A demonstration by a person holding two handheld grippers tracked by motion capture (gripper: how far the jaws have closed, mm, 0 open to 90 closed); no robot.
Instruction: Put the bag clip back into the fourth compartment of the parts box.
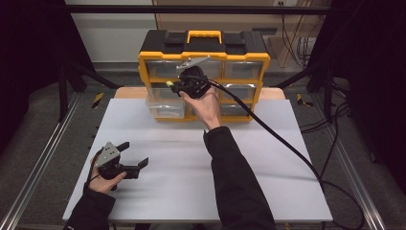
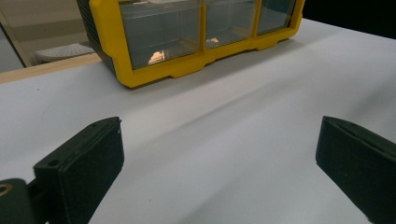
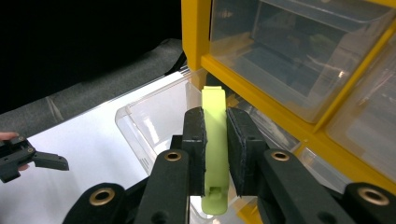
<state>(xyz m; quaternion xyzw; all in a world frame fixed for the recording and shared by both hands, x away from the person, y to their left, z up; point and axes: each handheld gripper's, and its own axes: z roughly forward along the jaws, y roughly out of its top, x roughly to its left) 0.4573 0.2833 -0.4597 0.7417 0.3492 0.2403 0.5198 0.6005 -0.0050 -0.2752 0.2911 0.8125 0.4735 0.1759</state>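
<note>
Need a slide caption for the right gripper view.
Right claw clamps a lime-green clip above an open clear drawer.

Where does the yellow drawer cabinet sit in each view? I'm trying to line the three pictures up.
High view: yellow cabinet at top centre, on the table's far side.
Left gripper view: along the top edge, from left of centre toward the right.
Right gripper view: upper right, close up.
Shared landmark: the white tabletop it stands on.
</note>
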